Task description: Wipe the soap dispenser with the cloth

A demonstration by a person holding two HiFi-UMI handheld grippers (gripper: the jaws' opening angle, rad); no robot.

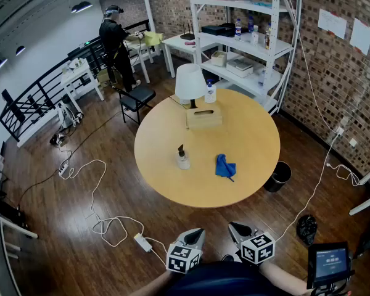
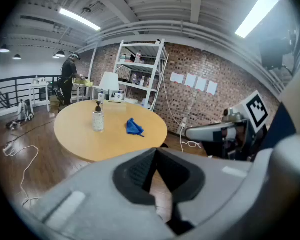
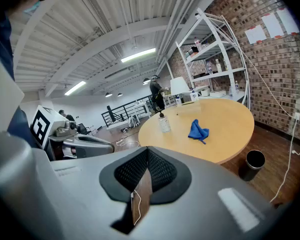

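Observation:
A clear soap dispenser [image 1: 182,158] with a dark pump stands upright on the round wooden table [image 1: 246,168], left of centre. A crumpled blue cloth [image 1: 225,166] lies a short way to its right. Both also show in the left gripper view, the dispenser [image 2: 97,118] and the cloth [image 2: 134,127], and in the right gripper view, the dispenser [image 3: 163,123] and the cloth [image 3: 197,131]. My left gripper [image 1: 195,232] and right gripper [image 1: 236,228] hang side by side well short of the table's near edge. Both are shut with nothing between the jaws.
A white lamp [image 1: 190,83], a tissue box [image 1: 203,117] and a bottle [image 1: 210,92] stand at the table's far side. A black bin [image 1: 277,176] sits by its right edge. White cables [image 1: 105,221] trail over the floor at left. A person [image 1: 115,42] works at far desks beside shelving [image 1: 246,36].

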